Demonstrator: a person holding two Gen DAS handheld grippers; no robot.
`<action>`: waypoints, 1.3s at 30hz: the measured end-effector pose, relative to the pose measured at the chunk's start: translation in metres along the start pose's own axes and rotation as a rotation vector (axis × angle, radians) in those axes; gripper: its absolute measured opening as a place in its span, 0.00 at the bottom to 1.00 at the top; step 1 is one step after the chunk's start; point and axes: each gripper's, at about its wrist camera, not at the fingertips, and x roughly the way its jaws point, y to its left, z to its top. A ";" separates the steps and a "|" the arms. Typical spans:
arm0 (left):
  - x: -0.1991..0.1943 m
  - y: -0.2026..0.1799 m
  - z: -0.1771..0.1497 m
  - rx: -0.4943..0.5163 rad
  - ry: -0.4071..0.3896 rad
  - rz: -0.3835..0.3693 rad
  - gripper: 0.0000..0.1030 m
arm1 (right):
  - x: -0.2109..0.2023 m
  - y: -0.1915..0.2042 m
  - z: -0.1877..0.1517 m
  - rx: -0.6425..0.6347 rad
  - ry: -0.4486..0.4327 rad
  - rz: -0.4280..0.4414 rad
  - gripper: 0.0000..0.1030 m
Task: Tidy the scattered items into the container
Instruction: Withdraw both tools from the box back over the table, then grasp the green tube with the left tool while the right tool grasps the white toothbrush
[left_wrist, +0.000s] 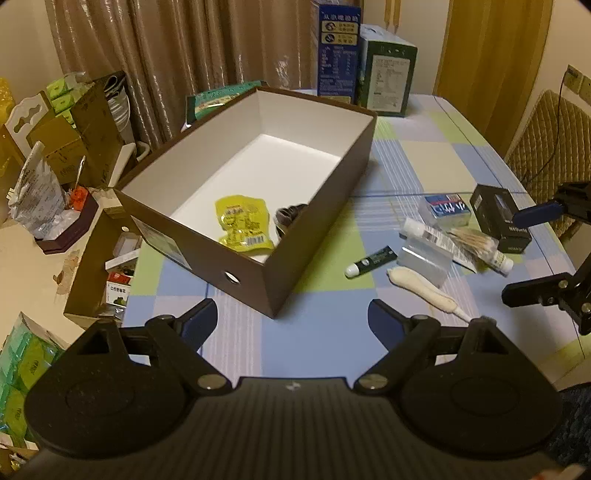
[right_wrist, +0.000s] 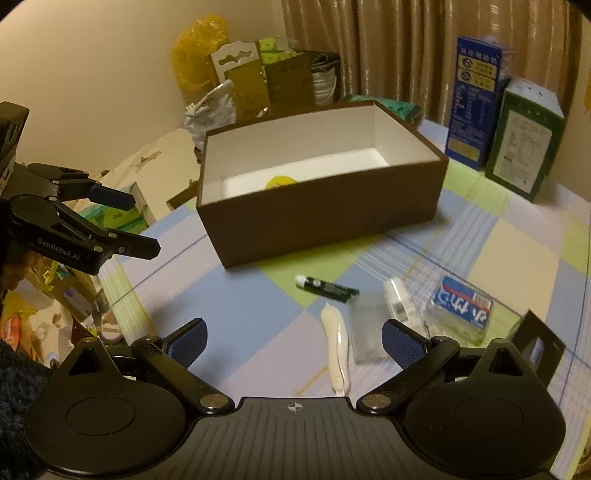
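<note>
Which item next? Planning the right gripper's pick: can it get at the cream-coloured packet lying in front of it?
Probably yes. The right gripper is open, and the cream packet lies flat on the tablecloth between its fingers. Only a clear plastic bag lies close beside it.

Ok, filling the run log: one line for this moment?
left claw: open, empty | right claw: open, empty | brown box: holds yellow packet | green tube: on table

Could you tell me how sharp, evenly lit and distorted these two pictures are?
Left wrist view: warm, dim indoor light; the fisheye bends the table edge, and the brown box casts only a soft shadow; the items on the right look slightly smeared. Right wrist view: softer overall, the green tube and white tube are blurred; corners go dark.
</note>
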 end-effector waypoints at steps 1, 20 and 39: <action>0.001 -0.002 -0.002 0.003 0.004 0.001 0.84 | 0.000 -0.002 -0.002 0.004 0.004 -0.006 0.95; 0.040 -0.040 -0.023 0.060 0.062 0.001 0.81 | 0.020 -0.032 -0.047 0.054 0.067 -0.085 0.94; 0.093 -0.072 -0.021 0.191 0.084 -0.059 0.81 | 0.069 -0.036 -0.104 -0.103 0.186 -0.116 0.19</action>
